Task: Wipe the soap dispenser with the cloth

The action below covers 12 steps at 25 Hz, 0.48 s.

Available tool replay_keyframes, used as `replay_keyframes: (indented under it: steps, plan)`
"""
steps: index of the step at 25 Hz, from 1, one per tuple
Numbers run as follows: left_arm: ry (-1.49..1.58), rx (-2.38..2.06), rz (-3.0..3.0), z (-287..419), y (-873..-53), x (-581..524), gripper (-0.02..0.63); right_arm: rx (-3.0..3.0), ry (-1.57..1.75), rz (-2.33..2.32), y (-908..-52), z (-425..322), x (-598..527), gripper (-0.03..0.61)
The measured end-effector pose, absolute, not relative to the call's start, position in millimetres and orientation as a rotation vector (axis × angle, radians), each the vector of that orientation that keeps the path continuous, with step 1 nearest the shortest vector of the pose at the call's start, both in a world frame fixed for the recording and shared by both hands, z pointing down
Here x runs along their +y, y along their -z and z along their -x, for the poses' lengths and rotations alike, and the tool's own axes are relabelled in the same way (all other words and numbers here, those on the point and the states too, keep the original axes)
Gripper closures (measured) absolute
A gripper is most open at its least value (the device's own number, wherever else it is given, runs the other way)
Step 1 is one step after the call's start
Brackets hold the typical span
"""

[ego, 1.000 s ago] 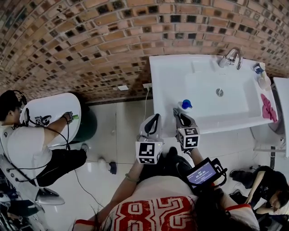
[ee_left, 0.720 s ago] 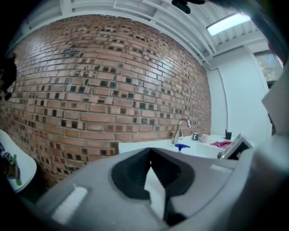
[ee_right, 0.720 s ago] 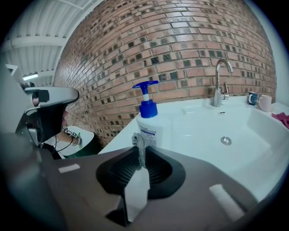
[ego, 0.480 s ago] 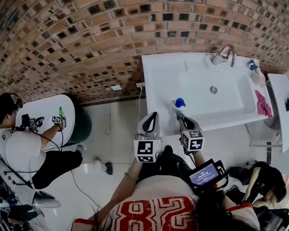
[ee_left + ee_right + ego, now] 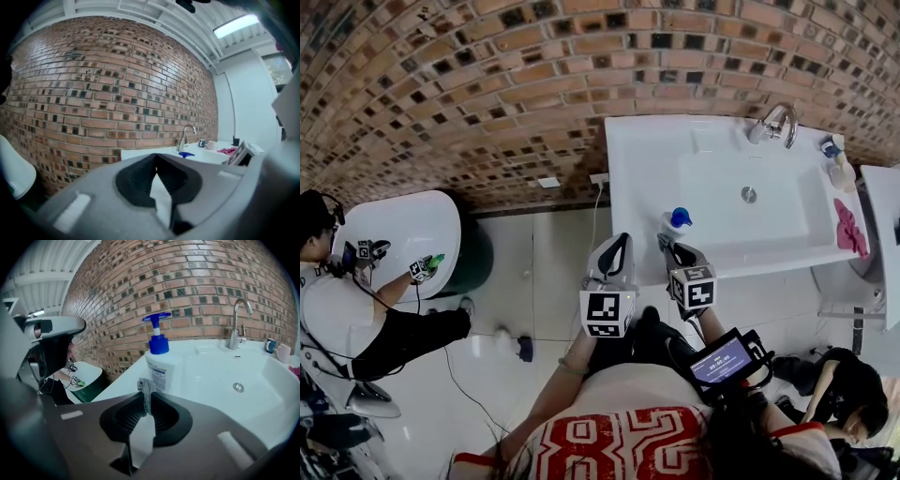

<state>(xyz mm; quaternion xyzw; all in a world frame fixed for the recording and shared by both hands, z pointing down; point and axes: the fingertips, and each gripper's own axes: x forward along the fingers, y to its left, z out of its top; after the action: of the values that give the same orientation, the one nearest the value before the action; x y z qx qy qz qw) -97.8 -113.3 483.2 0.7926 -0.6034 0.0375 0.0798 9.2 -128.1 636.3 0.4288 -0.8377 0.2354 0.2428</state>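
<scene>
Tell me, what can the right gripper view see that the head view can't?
Only the right gripper view shows the small grey cloth strip pinched in the right gripper. Only the head view shows the small lit screen and the wearer's red-and-white patterned shirt. Both show the white soap dispenser with a blue pump, the chrome tap, the white sink and the brown brick wall.

A mottled brick wall (image 5: 469, 84) is running behind a white sink (image 5: 642, 159), whose chrome tap (image 5: 780, 120) is standing at its back edge. Pale glossy tiles are covering the floor (image 5: 548, 281), and a strip light (image 5: 236, 26) is glowing overhead.
</scene>
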Motion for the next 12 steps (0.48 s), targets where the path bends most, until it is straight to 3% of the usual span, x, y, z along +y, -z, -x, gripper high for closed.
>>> replay_keyframes:
  steps: [12]
  plan:
    - [-0.116, -1.946, -2.253, 140, -480, -110, 0.611, -2.179, -0.676, -1.111, -639, 9, -145, 0.529]
